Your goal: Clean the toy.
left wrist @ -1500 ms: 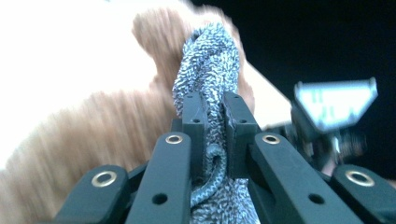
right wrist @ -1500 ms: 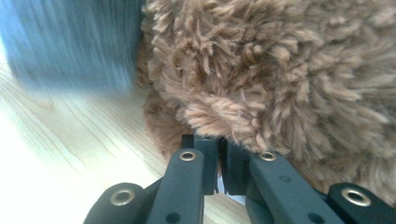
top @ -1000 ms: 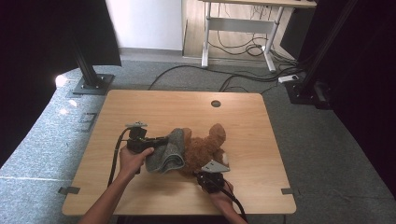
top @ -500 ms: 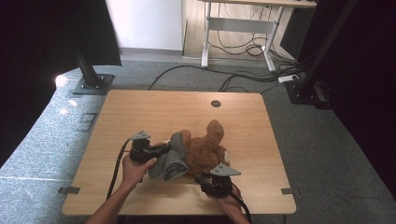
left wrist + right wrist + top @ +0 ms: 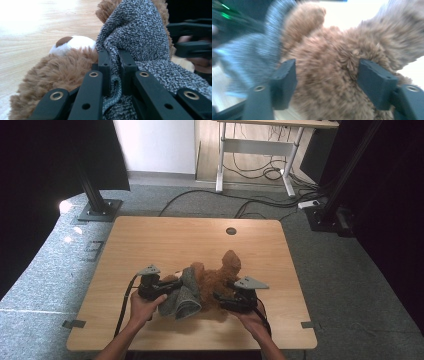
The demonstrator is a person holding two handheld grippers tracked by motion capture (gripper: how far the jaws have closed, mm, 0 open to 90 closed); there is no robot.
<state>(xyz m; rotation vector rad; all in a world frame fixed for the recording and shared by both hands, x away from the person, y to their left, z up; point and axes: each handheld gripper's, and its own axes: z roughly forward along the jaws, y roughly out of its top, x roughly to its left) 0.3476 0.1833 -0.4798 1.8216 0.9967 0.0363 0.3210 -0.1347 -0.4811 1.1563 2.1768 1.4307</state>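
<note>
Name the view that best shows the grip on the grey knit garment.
Left gripper view: the left tongs pinch a fold of the grey knit garment. The high view shows it small beside the teddy bear; the right gripper view blurs it.

Left tongs (image 5: 115,65) clamped tight; right tongs (image 5: 327,82) have just been opening wide.

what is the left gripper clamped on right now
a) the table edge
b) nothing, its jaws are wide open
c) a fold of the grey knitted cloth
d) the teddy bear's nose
c: in the left gripper view the left gripper has its jaws shut tight on a fold of the grey knitted cloth, beside the brown teddy bear.
</note>
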